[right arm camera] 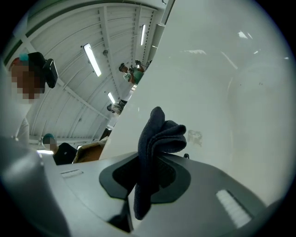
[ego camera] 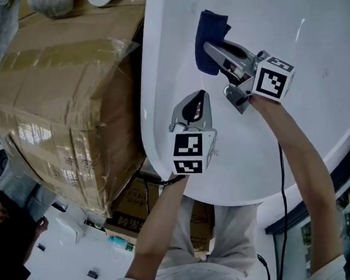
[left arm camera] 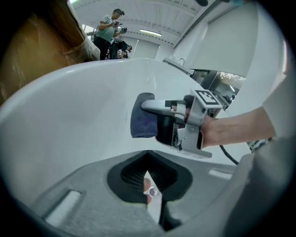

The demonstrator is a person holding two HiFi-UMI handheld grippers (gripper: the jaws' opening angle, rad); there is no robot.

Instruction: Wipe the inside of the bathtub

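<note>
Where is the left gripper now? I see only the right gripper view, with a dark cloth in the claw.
Observer: The left gripper hovers over the bathtub's white inside, near its rim, apart from the right gripper and nearer the person.
Operator: Does its claw hold something?
Observer: No; the left gripper view shows its claw shut and empty.
Operator: Does my cloth touch the tub?
Observer: It seems so; seen from the side, the cloth lies flat against the tub wall.
</note>
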